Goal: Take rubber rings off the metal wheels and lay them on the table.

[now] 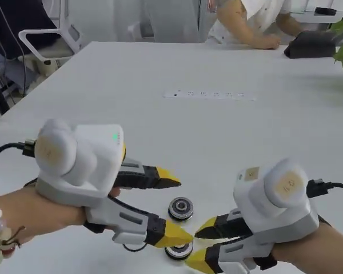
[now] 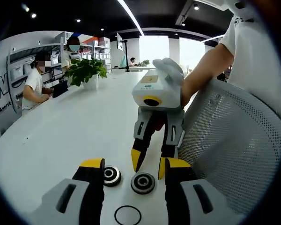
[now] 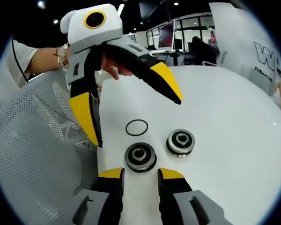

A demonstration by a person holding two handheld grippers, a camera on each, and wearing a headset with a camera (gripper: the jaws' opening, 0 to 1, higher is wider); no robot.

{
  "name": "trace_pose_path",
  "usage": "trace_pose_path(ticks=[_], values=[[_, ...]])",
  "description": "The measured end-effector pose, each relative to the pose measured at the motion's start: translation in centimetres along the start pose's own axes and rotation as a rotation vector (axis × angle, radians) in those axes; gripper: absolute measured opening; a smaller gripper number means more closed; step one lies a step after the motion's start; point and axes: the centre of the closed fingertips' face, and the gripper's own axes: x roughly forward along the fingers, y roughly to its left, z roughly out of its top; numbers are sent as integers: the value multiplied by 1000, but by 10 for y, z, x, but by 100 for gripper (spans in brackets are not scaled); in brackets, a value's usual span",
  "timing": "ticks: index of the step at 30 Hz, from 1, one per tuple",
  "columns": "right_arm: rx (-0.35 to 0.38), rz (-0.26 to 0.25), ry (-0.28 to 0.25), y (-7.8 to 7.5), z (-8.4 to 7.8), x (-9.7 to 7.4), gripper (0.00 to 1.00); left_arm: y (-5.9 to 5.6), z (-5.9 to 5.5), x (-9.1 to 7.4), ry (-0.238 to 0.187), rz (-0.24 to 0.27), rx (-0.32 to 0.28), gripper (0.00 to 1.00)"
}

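Left gripper [image 1: 186, 209] spread, fingers [image 1: 176, 234] partly covering near wheel [image 1: 179, 252], loose ring [image 3: 136, 127].

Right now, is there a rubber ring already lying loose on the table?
Yes, a thin black rubber ring lies flat on the white table, just beyond the nearer metal wheel and not touching it.

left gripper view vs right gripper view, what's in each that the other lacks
Left gripper view: a leafy green potted plant and the right gripper head-on, open. Right gripper view: the left gripper head-on, open wide. Both: two round metal wheels, a loose thin black rubber ring and the white table.
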Motion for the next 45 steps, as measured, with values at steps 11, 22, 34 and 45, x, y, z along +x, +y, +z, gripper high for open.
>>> trace_pose_path(ticks=[11,22,34,45], values=[[-46,-16,11,0,0,3,24,-14,-31,14,76,-37,-12,24],[-55,-24,-2,0,3,4,22,-14,-45,19,117,-34,-16,8],[-82,-30,-11,-2,6,4,21,-14,-45,18,105,-22,-32,8],[-105,-25,0,-1,5,2,19,-14,-45,18,104,-19,-37,8]])
